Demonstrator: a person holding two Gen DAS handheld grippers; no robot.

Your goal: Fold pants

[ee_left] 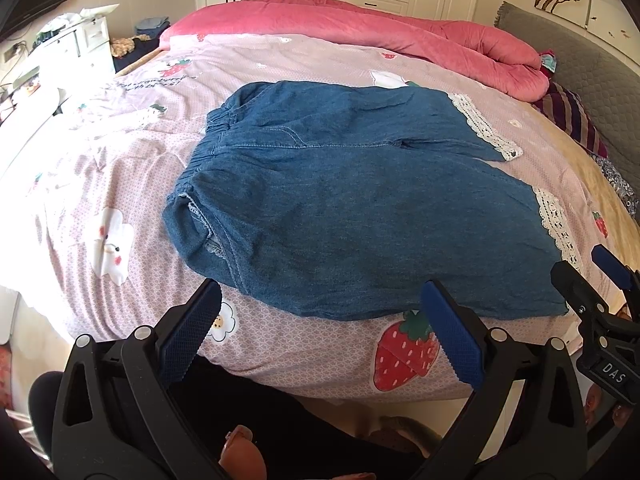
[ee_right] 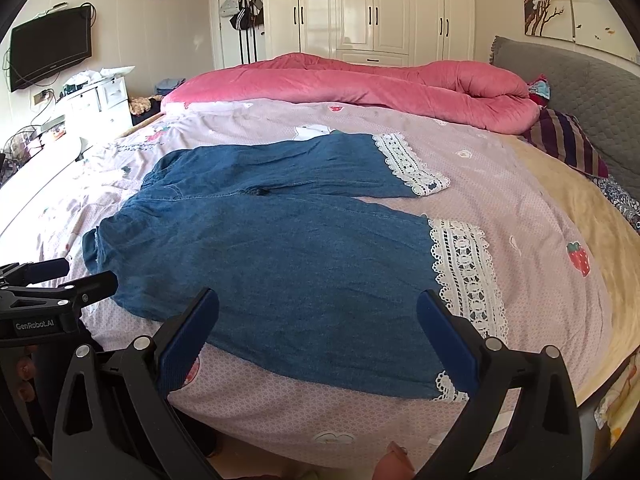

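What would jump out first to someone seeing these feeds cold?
The blue denim pants with white lace cuffs lie spread flat across the middle of the pink strawberry-print sheet, waistband to the left, legs to the right. Behind them a rolled pink quilt runs along the bed's far side. Both the left gripper and right gripper hover open at the near edge, holding nothing.

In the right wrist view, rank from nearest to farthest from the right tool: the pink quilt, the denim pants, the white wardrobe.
From the right tool:
1. Denim pants, directly ahead on the bed.
2. Pink quilt, across the bed's far side.
3. White wardrobe, against the back wall.
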